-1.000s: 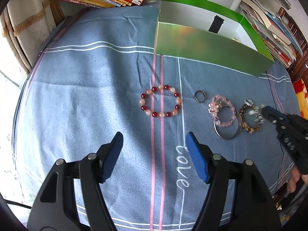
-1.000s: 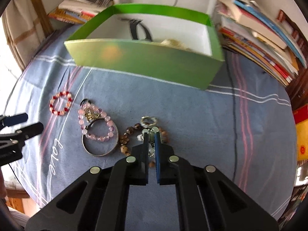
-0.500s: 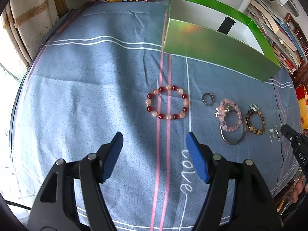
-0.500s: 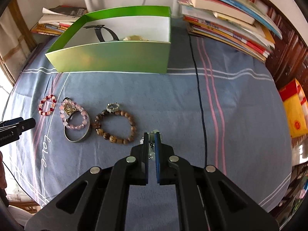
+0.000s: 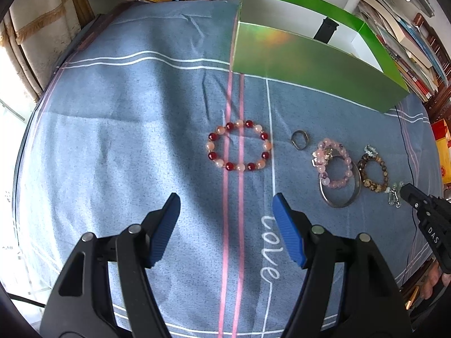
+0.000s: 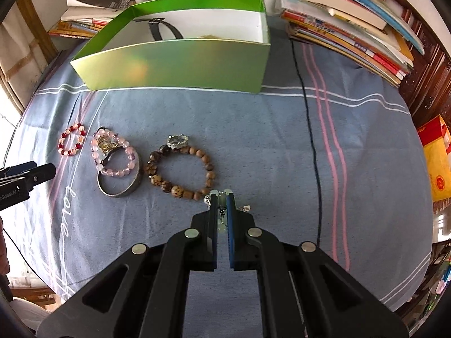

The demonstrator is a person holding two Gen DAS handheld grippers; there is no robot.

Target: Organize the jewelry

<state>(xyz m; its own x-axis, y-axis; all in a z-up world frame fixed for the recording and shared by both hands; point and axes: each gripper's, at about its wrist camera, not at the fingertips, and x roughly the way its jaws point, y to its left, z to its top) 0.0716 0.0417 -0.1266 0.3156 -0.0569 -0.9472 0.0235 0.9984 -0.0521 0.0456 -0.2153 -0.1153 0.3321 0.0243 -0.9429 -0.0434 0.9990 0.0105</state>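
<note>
right gripper point(image 6: 222, 197): jaws nearly together, clamped on a small pale-bead piece point(image 6: 221, 219) with dangling silvery bits; it sits low over the cloth point(image 6: 282, 146), just beside the wooden bracelet point(image 6: 180, 169)
left gripper point(image 5: 225, 211): jaws wide apart, holding nothing, hovering over the cloth short of the red bracelet point(image 5: 239, 146)
pale-bead piece: likely very light and limp; the loose ends will swing; beads are smooth and could slip between the pads, so a hold across the middle of the strand looks safest
red bracelet: lies flat and alone; likely light, on elastic, so it sags when lifted; take one side of the loop across a bead or two
pink bracelet point(image 5: 334, 163): rests over the metal bangle point(image 5: 342, 194), touching it; lifting one may drag the other
bangle: stiff, heavier, slick; pinch across its band
ring point(image 5: 300, 140): tiny, flat on the cloth, hard to pinch
box point(image 6: 180, 64): green, open-topped, well behind the jewelry; a dark strap point(image 6: 160, 29) already lies inside; probably where the pieces go
</note>
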